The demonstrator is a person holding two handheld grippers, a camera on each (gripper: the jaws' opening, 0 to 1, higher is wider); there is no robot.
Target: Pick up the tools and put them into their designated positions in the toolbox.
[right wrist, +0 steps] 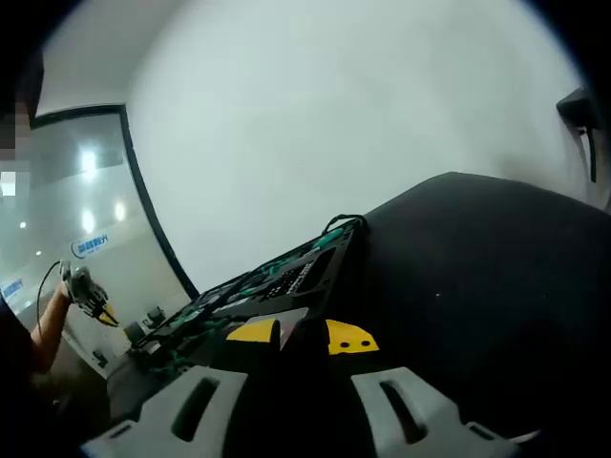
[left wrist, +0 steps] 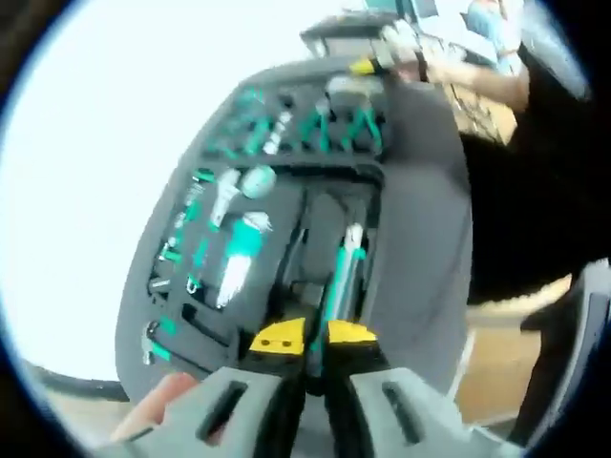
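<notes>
The open toolbox [left wrist: 420, 239] has a dark foam tray holding several teal-handled tools [left wrist: 239, 248]. My left gripper [left wrist: 315, 336] is over the tray's near end, with its yellow-tipped jaws shut on a long teal-and-silver tool [left wrist: 342, 272] that points into a long slot. The right gripper [left wrist: 377, 52], held by a person's hand, sits at the box's far edge. In the right gripper view, my right gripper [right wrist: 303, 334] hovers low over the black toolbox shell [right wrist: 477, 286]. Its jaws stand slightly apart with nothing between them. The tray [right wrist: 286, 277] shows edge-on, and the left gripper [right wrist: 91, 298] is small beyond it.
The box lies on a white table [left wrist: 105, 172]. A person's arm [left wrist: 477, 81] and dark clothing [left wrist: 535, 191] fill the right side. A dark-framed pane [right wrist: 86, 210] with light reflections stands at the left in the right gripper view.
</notes>
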